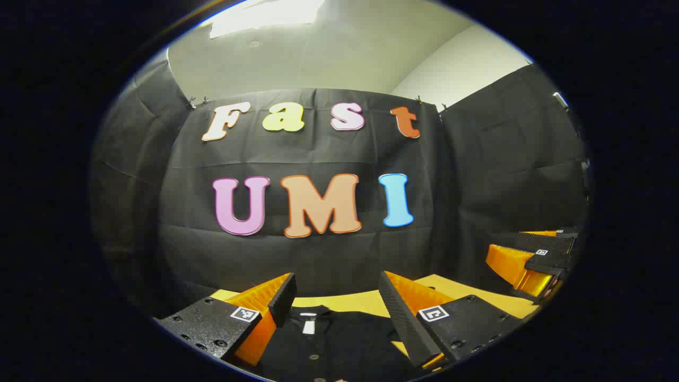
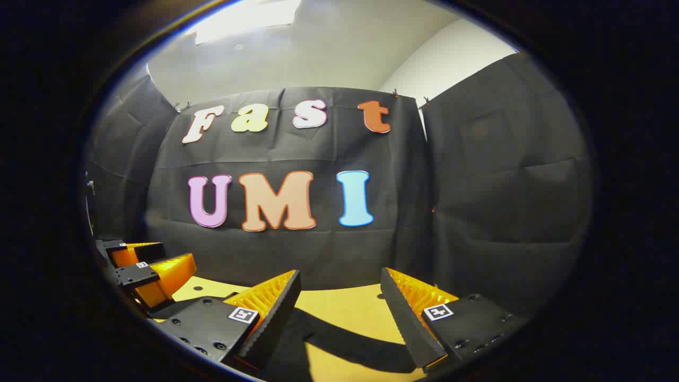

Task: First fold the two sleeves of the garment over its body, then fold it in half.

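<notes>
A black garment (image 1: 329, 345) lies flat on the yellow table (image 1: 345, 302), its collar and white neck label toward the far edge. My left gripper (image 1: 337, 284) hovers above the collar, open, with nothing between its fingers. In the right gripper view a black sleeve or side of the garment (image 2: 297, 339) stretches across the table (image 2: 345, 313) below my right gripper (image 2: 339, 281), which is open and holds nothing. Each gripper also shows at the edge of the other's view: the right gripper (image 1: 536, 260) at the far right, the left gripper (image 2: 143, 268) at the far left.
The black cloth wall (image 1: 318, 254) stands close behind the table's far edge. Bare yellow tabletop (image 2: 350, 366) lies around the garment in the right gripper view.
</notes>
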`<control>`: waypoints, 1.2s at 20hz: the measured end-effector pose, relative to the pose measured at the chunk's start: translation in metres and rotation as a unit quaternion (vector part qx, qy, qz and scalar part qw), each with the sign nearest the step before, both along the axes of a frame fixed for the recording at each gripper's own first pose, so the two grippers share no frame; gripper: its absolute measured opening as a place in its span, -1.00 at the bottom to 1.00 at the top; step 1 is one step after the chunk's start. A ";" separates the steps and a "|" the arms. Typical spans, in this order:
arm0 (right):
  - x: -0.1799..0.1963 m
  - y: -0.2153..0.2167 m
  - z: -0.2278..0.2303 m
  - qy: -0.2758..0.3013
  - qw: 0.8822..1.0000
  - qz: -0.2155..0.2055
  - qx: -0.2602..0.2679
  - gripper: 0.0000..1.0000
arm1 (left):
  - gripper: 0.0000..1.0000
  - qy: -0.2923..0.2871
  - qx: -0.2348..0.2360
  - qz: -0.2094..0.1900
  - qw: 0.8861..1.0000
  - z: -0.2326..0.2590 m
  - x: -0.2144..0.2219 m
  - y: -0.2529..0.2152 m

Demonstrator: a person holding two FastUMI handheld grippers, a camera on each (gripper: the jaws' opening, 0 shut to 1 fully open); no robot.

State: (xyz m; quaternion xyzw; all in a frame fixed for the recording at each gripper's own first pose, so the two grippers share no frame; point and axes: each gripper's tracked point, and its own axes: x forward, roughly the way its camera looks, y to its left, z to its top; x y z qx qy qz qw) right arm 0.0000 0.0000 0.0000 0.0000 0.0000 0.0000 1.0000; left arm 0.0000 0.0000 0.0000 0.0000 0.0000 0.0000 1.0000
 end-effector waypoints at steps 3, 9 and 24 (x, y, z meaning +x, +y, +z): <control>-0.002 0.040 0.011 -0.012 0.999 0.036 -0.012 0.92 | 0.84 -0.004 -0.012 0.032 0.999 0.008 -0.009 0.038; 0.009 0.072 0.028 -0.034 0.997 0.069 0.000 0.94 | 0.84 -0.014 0.001 0.067 0.998 0.019 -0.018 0.081; 0.010 0.065 0.037 -0.044 0.998 0.036 -0.018 0.94 | 0.84 -0.024 -0.013 0.036 0.999 0.031 -0.005 0.076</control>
